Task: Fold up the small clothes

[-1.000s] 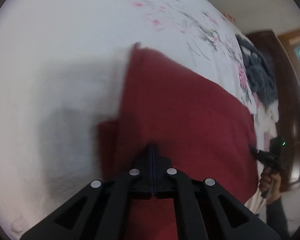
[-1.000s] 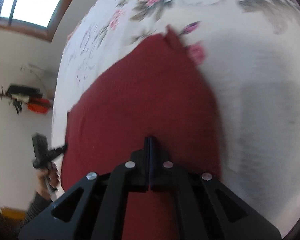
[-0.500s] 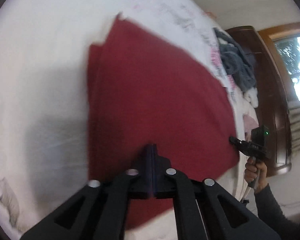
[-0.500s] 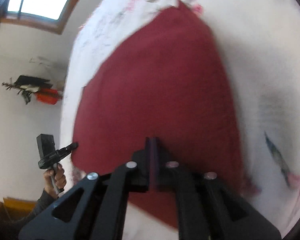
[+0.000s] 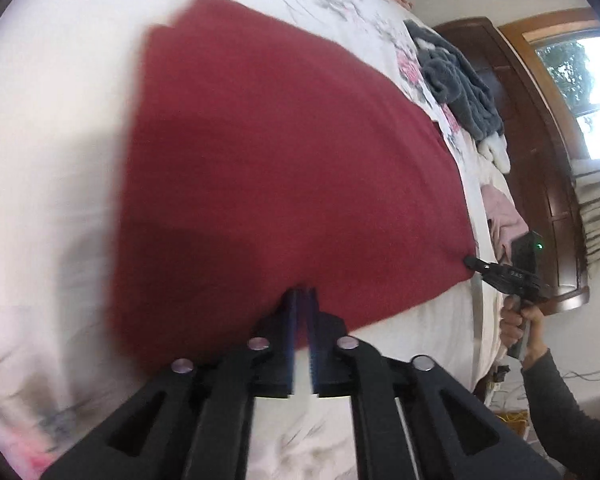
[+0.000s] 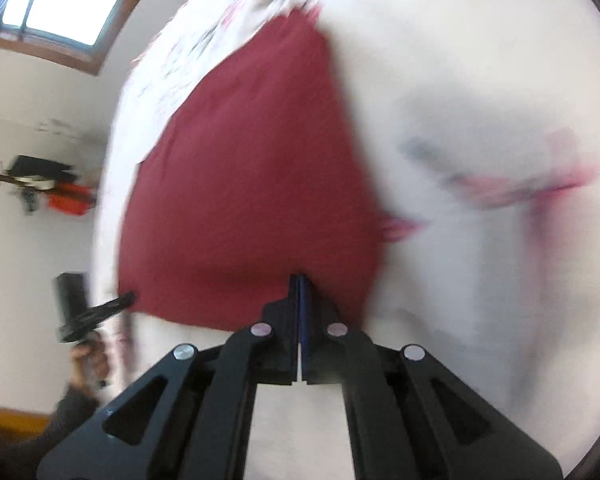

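Observation:
A dark red cloth (image 5: 284,168) lies spread flat on the white floral bed sheet (image 5: 52,160); it also fills the middle of the right wrist view (image 6: 256,184). My left gripper (image 5: 302,291) sits at the cloth's near edge, its fingers parted by a narrow gap with the edge between them. In the right wrist view it shows at the cloth's left near corner (image 6: 126,300). My right gripper (image 6: 299,278) is shut on the near edge of the cloth. From the left it appears at the right corner (image 5: 474,263), held by a hand in a dark sleeve (image 5: 540,360).
A grey fluffy garment (image 5: 460,84) and a pink piece of clothing (image 5: 502,212) lie at the far right of the bed. Dark wooden furniture (image 5: 548,184) stands behind them by a window. A wall shelf with an orange item (image 6: 66,200) is on the left.
Both grippers drew the cloth's edge toward me and down onto the sheet. The left fingers, closed tight before, now stand slightly apart. The right stays shut.

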A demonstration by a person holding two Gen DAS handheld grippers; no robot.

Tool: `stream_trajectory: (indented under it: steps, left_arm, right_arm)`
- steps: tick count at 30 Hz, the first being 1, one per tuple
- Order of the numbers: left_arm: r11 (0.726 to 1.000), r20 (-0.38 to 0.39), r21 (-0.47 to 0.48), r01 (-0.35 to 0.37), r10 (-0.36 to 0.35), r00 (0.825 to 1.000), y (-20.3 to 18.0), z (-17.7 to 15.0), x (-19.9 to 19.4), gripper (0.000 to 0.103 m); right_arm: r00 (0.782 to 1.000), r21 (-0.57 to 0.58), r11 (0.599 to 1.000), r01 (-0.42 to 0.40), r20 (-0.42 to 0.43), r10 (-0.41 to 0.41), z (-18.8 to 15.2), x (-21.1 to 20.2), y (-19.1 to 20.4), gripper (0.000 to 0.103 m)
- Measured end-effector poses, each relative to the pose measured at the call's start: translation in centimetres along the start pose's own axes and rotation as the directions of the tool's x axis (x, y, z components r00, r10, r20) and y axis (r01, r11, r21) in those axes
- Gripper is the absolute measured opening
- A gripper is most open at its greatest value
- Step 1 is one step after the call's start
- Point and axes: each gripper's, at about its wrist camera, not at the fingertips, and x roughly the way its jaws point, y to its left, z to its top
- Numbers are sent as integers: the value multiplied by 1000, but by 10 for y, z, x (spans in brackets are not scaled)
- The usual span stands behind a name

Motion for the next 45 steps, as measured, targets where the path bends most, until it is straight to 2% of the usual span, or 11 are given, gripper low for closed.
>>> stream_trajectory:
  steps: [4,8,14,20,28,31,34,36,38,43,45]
  left_arm:
    - [994,114,-105,22,-10,993,30,-8,-50,41]
    - [982,198,-186,36,2,980,58,-21,-85,50]
    - [962,236,-250,110,-50,970,74,-48,-89,59]
    - [948,315,-260,183,-96,944,74,-61,-96,66]
    - [921,372,-263,288,-178,911,93,-51,-100,66]
    - [905,387,-265,331,-214,897,97,-37,-100,67]
    - [902,377,-262,343,-232,897,97,-20,-96,68]
    - [898,367,-263,353,-245,898,96,-7,-93,68]
    - [886,351,-271,377,-273,896,96,11,-88,71]
    - [865,295,-288,411,-328,897,96,61,-64,74]
    - [833,252,-330,443,-375,892,101,85,-44,75]
  right_arm:
    - [983,-188,965,181,44,-176,-20,-13,59,13]
    - [925,-549,747,376,176,-336,-83,16,173,67]
    - [890,-812,394,431,312,-332,-164,104,293,66]
    - [816,-857,48,513,470,-337,-206,182,341,65]
    - [718,-785,-195,588,618,-319,-195,244,360,65]
    - [691,-753,-236,614,657,-302,-192,258,370,61]
    - [690,-754,-243,611,657,-304,-183,269,375,49]
    - [712,-782,-209,587,622,-326,-176,272,377,27]
    - [728,-793,-159,588,604,-323,-170,266,378,16]
    - [760,-807,-46,588,572,-308,-156,240,385,15]
    - [764,-807,-28,590,569,-305,-154,236,389,15]
